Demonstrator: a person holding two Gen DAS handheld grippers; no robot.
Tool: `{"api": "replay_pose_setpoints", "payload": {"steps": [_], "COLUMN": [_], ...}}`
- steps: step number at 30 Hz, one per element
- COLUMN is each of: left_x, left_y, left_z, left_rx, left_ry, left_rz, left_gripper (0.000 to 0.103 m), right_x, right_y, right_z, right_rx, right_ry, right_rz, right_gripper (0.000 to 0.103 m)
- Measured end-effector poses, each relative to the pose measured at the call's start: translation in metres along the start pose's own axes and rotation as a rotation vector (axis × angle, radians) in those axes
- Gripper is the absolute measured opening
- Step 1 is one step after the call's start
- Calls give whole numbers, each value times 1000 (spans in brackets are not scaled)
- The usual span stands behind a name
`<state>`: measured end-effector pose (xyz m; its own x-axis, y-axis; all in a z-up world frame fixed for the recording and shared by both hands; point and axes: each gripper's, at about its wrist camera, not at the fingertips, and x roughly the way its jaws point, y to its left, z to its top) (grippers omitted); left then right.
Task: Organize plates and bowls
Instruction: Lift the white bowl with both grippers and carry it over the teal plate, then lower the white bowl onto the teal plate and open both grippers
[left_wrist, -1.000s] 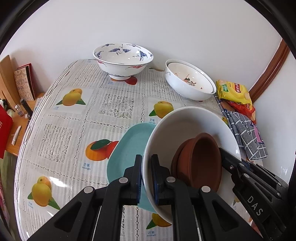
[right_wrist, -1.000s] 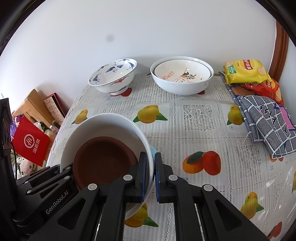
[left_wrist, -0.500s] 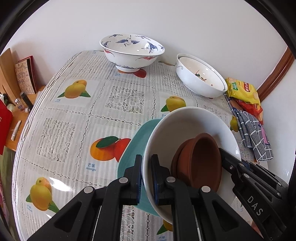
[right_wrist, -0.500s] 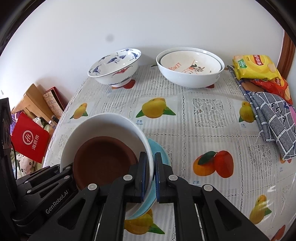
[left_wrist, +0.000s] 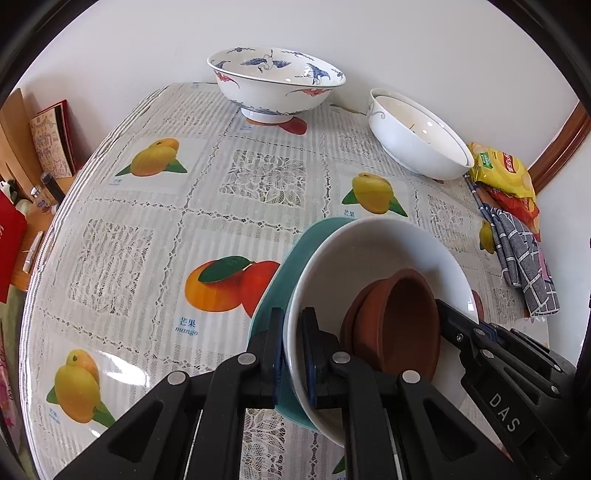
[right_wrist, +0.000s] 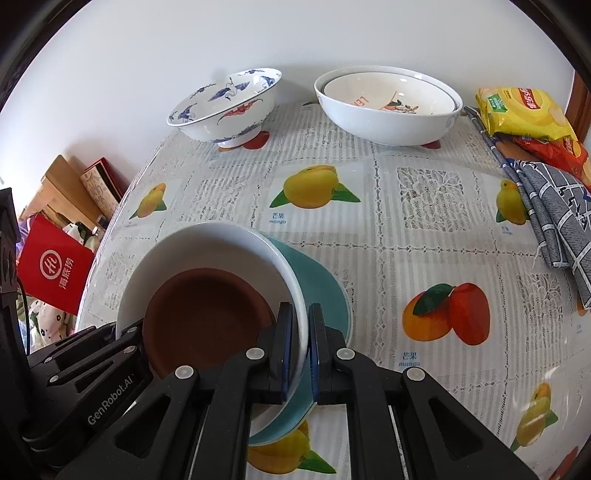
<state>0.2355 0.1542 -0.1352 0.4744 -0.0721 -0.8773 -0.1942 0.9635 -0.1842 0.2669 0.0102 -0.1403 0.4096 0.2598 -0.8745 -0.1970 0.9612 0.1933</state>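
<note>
**Spotter:** What do you have in the grippers?

**Operator:** I have the white bowl (left_wrist: 376, 254) by both sides. My left gripper (left_wrist: 293, 354) is clamped on its rim, one pad inside and one outside. My right gripper (right_wrist: 299, 350) is clamped the same way on the opposite rim.

**Spotter:** Anything inside it?

**Operator:** Brown dishes (right_wrist: 203, 317) sit nested in the white bowl, leaning toward the right gripper's side in my left view.

**Spotter:** Where is the bowl over the table?

**Operator:** Directly above the teal plate (right_wrist: 317, 284), which lies flat on the fruit-print tablecloth (left_wrist: 147, 229). I cannot tell whether the bowl touches the plate.

**Spotter:** And the rest?

**Operator:** At the far edge, by the wall, a blue-and-red patterned bowl (left_wrist: 275, 86) stands upright, and beside it two white bowls (right_wrist: 388, 105) are stacked one in the other. Snack packets (right_wrist: 524, 110) and a checked cloth (right_wrist: 554, 214) lie on the right side.
</note>
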Motion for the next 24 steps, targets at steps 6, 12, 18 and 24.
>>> {"api": "replay_pose_setpoints", "payload": {"steps": [6, 12, 18, 24], "left_x": [1, 1, 0, -2], "left_y": [1, 0, -1, -1], "left_z": [1, 1, 0, -2], "left_rx": [7, 18, 29, 40], "left_ry": [-7, -10, -13, -6], "left_rz": [6, 6, 18, 19], "left_gripper": [11, 11, 13, 15], "right_x": [3, 3, -1, -7], "right_y": [1, 2, 1, 2], "right_z": [0, 0, 0, -2], "right_rx": [-6, -21, -32, -48], "right_ry": [-3, -14, -21, -37], "right_rz": [3, 1, -11, -29], "right_gripper": [7, 7, 9, 11]}}
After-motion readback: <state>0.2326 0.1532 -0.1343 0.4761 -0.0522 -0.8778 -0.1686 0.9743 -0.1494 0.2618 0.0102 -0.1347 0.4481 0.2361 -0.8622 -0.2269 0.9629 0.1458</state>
